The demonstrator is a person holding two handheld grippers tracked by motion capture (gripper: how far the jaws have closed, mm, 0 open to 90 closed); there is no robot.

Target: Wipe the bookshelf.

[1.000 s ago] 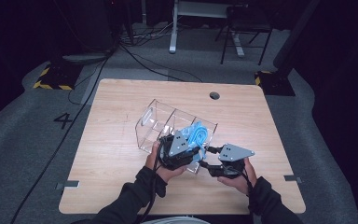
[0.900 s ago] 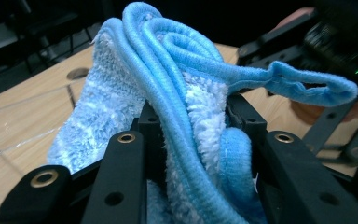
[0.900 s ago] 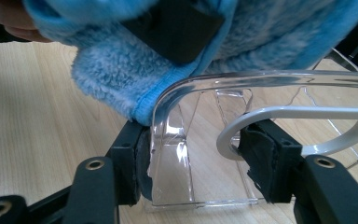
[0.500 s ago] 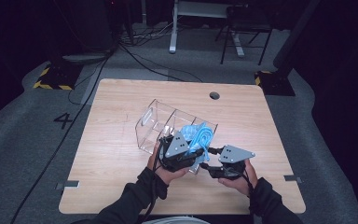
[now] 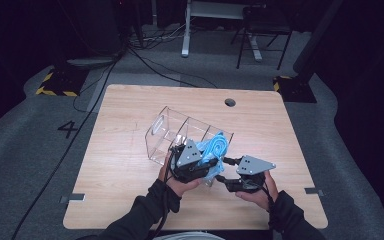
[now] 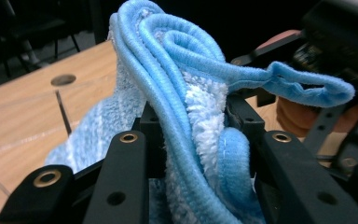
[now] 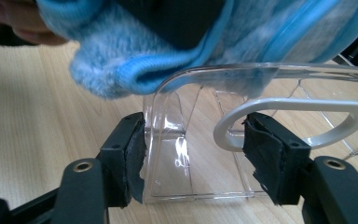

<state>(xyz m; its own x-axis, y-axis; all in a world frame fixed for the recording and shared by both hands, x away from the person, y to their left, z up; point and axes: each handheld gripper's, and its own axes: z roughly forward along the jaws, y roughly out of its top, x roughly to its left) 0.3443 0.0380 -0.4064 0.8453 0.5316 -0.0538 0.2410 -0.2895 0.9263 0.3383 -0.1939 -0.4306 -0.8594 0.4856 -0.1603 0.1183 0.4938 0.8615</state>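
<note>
Wooden table [image 5: 130, 200], person seated at the near edge, a gripper in each hand.

Left gripper [image 5: 192, 162]: jaws clamped on a folded blue towel [image 6: 186, 107], the pads pressing the bunched terry from both sides. The towel sits at the near end of a clear plastic organizer [image 5: 172, 132], its upper folds standing above the rim and one hemmed corner flopping out toward the other hand. Against the frame a second back, the towel's top has shifted a little to the right along the box; the left hand is otherwise much where it was.

Right gripper [image 7: 193, 154]: jaws straddle the organizer's near wall at its cut-out handle. They have just been opening. The left pad [image 7: 130, 158] is at the plastic; the right pad [image 7: 270, 156] stands just beside the handle loop, and whether it touches I cannot tell. Hand position unchanged.

The organizer has not moved on the table.
</note>
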